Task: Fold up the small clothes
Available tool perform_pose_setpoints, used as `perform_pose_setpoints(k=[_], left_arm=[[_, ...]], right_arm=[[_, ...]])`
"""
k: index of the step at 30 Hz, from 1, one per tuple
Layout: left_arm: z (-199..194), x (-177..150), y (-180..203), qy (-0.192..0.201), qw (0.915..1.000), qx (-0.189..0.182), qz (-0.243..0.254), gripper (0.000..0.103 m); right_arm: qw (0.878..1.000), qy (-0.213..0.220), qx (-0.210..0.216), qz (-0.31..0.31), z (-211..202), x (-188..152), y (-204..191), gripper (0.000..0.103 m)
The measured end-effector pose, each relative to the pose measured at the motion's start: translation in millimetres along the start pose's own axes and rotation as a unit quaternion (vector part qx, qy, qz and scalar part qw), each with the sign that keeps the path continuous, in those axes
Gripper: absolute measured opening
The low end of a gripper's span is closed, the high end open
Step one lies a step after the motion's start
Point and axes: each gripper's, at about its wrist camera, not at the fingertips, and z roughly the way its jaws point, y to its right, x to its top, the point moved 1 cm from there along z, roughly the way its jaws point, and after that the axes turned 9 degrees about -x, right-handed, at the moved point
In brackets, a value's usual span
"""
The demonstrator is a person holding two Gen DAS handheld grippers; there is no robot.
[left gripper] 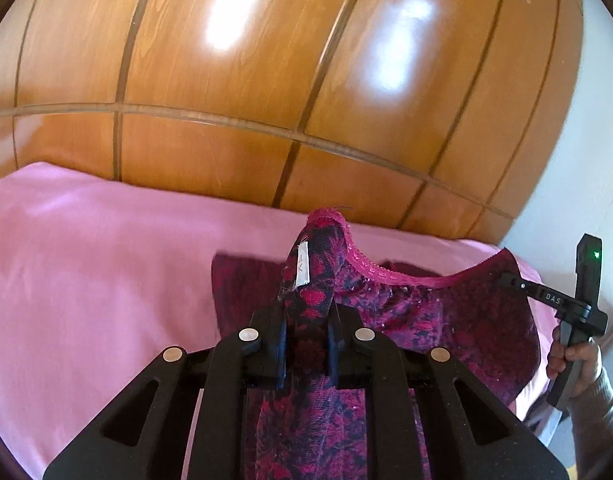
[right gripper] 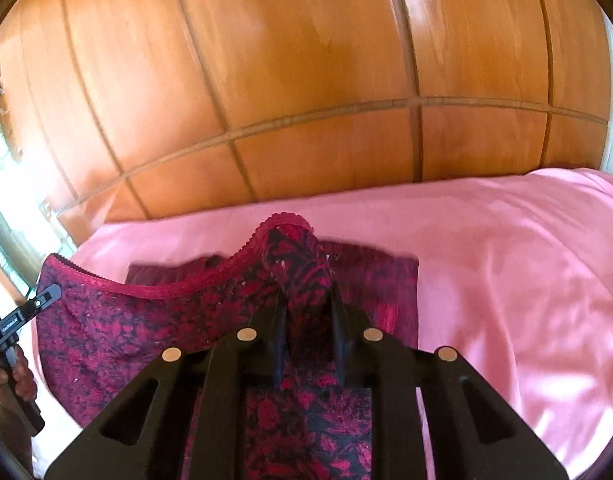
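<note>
Above the pink bed sheet (left gripper: 86, 260), patterned magenta underwear (left gripper: 446, 312) hangs stretched between both tools, waistband (left gripper: 386, 270) sagging between them as the long axis. Left tool (left gripper: 306, 344) is clamped on one waistband end, by the white label (left gripper: 302, 266); right tool (right gripper: 306, 344) is clamped on the other. A dark red folded cloth (right gripper: 386, 280) lies on the sheet directly beneath. Wooden wardrobe (left gripper: 266, 80) stands behind the bed; nothing obstructs lowering.
</note>
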Motion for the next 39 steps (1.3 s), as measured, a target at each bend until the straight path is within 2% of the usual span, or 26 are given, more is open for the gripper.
perform_pose_setpoints(k=[5,10,14,16,18,20,22,24,28,32,35,37,39], left_arm=[[54,28,-23,-0.015,0.9989,0.043,-0.01,0.014],[104,41,-51,-0.042,0.9946,0.091,-0.027,0.014],[149,28,-77,-0.094,0.9865,0.127,-0.042,0.014],[165,19,-91,-0.119,0.9823,0.132,-0.06,0.015],[170,18,-99,-0.129,0.9803,0.132,-0.071,0.018],[167,22,-99,-0.127,0.9809,0.128,-0.072,0.02],[156,25,-95,-0.118,0.9828,0.124,-0.069,0.027],[136,27,-90,-0.099,0.9842,0.131,-0.066,0.044],[91,18,-81,-0.06,0.9851,0.143,-0.074,0.045],[60,-6,-64,-0.053,0.9865,0.138,-0.071,0.045],[43,-29,-58,-0.06,0.9857,0.138,-0.076,0.045],[35,-45,-61,-0.072,0.9836,0.14,-0.089,0.045],[20,-63,-66,-0.076,0.9825,0.136,-0.103,0.045]], right_arm=[[1.0,-0.007,-0.023,0.014,48,30,4,0.017],[0.997,-0.024,-0.075,-0.02,102,40,-4,0.017],[0.991,-0.073,-0.106,-0.024,150,29,1,0.017],[0.989,-0.099,-0.111,-0.019,167,21,6,0.019],[0.988,-0.108,-0.108,-0.007,172,19,11,0.021],[0.988,-0.115,-0.106,-0.001,172,22,12,0.025],[0.987,-0.113,-0.112,0.005,166,27,16,0.049],[0.989,-0.098,-0.106,0.009,154,33,20,0.05],[0.995,-0.056,-0.087,0.013,109,31,16,0.051],[0.999,-0.039,-0.034,0.005,65,14,1,0.051],[0.999,-0.044,-0.001,-0.006,46,-6,-7,0.051],[0.998,-0.066,0.014,-0.004,41,-27,-4,0.054],[0.995,-0.098,-0.014,-0.003,50,-46,7,0.058]])
